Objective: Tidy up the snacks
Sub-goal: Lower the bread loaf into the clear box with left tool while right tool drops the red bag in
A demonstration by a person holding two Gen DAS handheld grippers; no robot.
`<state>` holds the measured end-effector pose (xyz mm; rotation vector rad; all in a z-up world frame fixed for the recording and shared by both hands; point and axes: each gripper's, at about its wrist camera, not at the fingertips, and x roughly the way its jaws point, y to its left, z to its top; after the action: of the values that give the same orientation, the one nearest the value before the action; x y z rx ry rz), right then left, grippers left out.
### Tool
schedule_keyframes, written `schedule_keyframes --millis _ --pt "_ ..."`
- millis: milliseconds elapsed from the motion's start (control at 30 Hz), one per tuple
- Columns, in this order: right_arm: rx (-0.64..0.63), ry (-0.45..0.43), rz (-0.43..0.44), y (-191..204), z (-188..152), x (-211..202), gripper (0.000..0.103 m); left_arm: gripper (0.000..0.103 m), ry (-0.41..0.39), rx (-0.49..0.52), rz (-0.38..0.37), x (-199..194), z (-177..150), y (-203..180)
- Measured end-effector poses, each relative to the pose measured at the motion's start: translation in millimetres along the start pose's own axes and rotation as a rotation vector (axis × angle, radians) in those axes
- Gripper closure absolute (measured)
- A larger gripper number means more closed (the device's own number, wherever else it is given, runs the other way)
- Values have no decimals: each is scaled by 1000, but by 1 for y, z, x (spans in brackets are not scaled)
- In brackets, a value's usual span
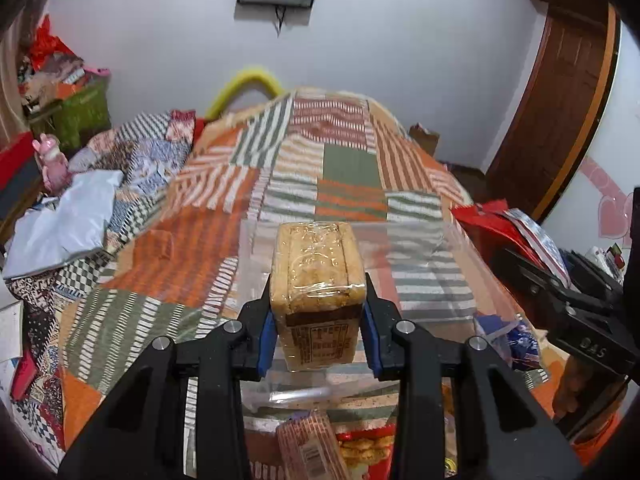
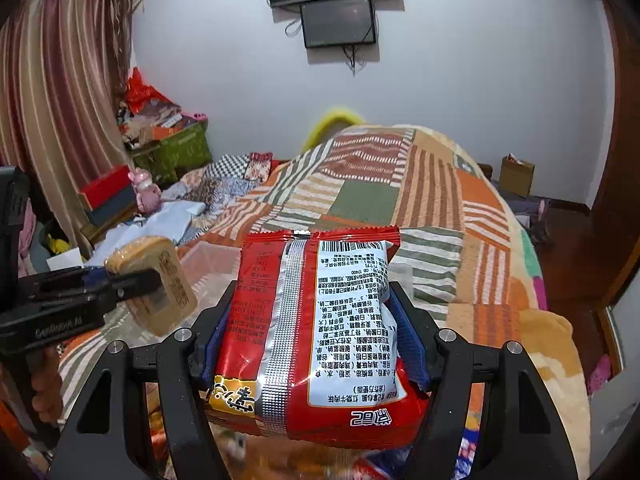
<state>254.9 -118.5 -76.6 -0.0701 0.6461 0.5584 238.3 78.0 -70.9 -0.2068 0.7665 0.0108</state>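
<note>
Fingers (image 1: 370, 328) of the left gripper (image 1: 319, 304) pinch a wrapped cracker pack (image 1: 318, 280); the right gripper's (image 2: 312, 312) clamp a red snack bag (image 2: 316, 332).

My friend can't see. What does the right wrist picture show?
The right gripper holds a red snack packet, its printed back facing the camera, above a patchwork bed. At left, the left gripper holds a wrapped biscuit pack.
</note>
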Motion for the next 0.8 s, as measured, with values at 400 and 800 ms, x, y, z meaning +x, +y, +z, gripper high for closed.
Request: schedule_keyframes --millis 400,800 --pt "-22 145 8 1 -14 47 37 67 136 26 11 55 -7 -2" --pt "-22 210 25 0 -22 61 34 67 165 36 27 68 -10 -5"
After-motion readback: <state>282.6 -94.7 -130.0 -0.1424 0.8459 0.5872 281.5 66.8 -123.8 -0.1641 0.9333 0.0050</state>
